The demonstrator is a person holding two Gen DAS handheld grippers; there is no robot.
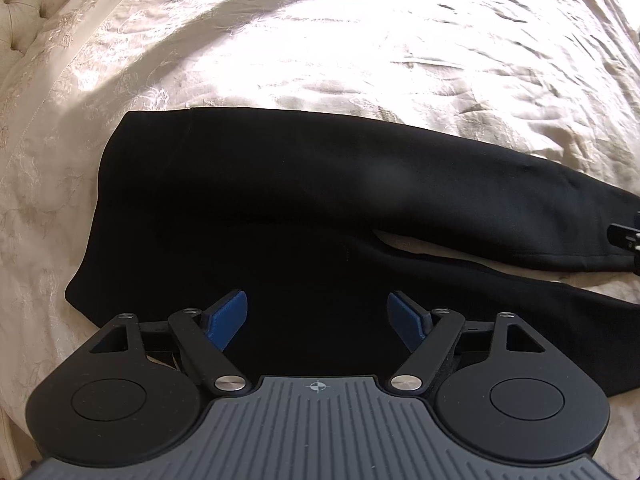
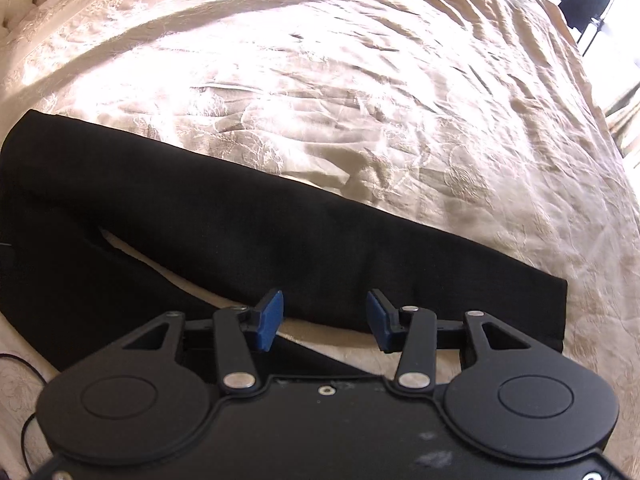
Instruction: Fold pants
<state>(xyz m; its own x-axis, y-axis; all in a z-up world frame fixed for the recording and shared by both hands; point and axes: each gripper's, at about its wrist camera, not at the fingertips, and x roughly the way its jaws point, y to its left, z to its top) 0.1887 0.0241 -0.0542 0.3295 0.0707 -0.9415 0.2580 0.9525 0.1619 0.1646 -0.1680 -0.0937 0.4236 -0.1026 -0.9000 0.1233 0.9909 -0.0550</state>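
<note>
Nearest, left gripper (image 1: 316, 320) and right gripper (image 2: 325, 316), jaws apart, nothing held. Just beyond, black pants (image 1: 256, 208) flat on cream bedspread (image 1: 360, 48), long axis crosswise: waist under left, leg hems toward right.

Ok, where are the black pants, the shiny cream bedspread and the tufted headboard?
Black pants (image 1: 240, 208): left wrist view, waist end.
Shiny cream embroidered bedspread (image 2: 360, 100): right wrist view, bare wrinkled middle.
Cream tufted headboard (image 1: 28, 4): left wrist view, buttoned padding.
</note>
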